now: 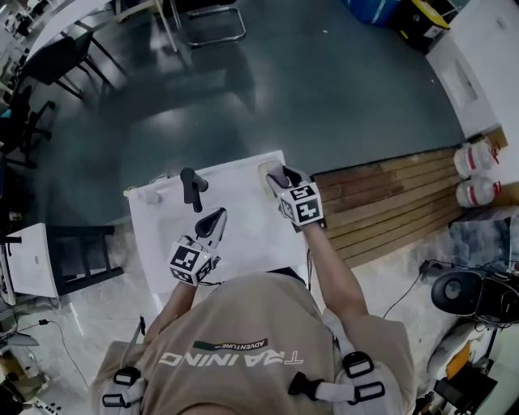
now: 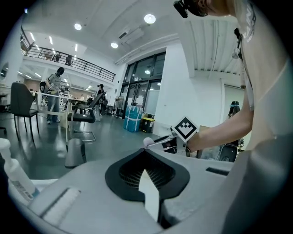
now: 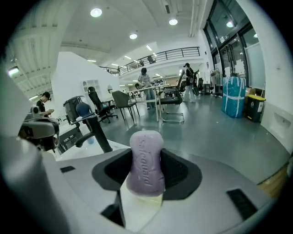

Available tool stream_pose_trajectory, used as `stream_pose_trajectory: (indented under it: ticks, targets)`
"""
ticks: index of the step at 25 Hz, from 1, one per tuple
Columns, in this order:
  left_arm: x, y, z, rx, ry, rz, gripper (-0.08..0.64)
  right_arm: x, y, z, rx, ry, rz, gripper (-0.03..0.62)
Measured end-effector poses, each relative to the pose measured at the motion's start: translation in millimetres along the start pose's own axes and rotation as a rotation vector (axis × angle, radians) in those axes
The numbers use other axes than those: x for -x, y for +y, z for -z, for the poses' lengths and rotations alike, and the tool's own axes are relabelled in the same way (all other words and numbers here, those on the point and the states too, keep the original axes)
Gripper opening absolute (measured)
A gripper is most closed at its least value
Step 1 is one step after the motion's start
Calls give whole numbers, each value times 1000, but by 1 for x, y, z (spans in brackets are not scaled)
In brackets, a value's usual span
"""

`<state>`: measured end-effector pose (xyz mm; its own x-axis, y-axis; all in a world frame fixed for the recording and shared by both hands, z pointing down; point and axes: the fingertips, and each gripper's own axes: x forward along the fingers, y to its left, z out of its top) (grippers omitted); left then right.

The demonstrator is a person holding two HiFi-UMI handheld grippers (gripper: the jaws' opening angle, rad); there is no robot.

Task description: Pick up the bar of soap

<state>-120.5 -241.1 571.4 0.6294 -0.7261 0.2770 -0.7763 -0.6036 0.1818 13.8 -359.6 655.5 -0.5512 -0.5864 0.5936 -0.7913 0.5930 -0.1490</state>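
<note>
The purple bar of soap (image 3: pixel 146 165) stands upright between the jaws of my right gripper (image 1: pixel 278 175), which is shut on it. In the head view the soap (image 1: pixel 267 170) shows pale at the far right corner of the white table (image 1: pixel 251 231). From the left gripper view, that soap (image 2: pixel 147 142) appears ahead with the right gripper's marker cube (image 2: pixel 185 128) behind it. My left gripper (image 1: pixel 213 220) hovers over the middle of the table, jaws together with nothing between them.
A black bent post (image 1: pixel 192 188) stands at the table's far side, left of the soap. A white bottle (image 1: pixel 151 195) lies near the far left corner. Wooden slats (image 1: pixel 389 198) lie on the floor to the right, chairs (image 1: pixel 207 20) beyond.
</note>
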Motion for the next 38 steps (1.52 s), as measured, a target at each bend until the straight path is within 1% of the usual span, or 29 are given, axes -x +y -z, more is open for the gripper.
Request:
stream_pose_trajectory:
  ticks: [6, 11, 18, 20, 23, 25, 31, 34, 38]
  targets:
    - [13, 10, -17, -21, -25, -41, -8, 32, 22, -37, 43, -137, -52, 196]
    - [25, 18, -39, -14, -75, -80, -8, 63, 38, -69, 85, -261, -82, 196]
    - [35, 21, -75, -46, -143, -103, -7, 104, 54, -104, 127, -393, -107, 196]
    - [38, 17, -86, -68, -155, -108, -8, 116, 58, -113, 137, -424, -116, 196]
    - [40, 10, -101, -144, -160, -114, -8, 130, 66, -128, 152, -469, -133, 196]
    - [42, 8, -110, -159, -172, -111, -8, 138, 73, -136, 159, -502, -142, 196]
    - [54, 18, -134, -138, -220, -138, -8, 158, 99, -167, 215, -591, -196, 196]
    - [61, 29, -145, -90, -226, -163, -8, 168, 112, -184, 240, -635, -234, 196]
    - [67, 39, -164, -96, -247, -192, -8, 183, 122, -203, 264, -684, -257, 196]
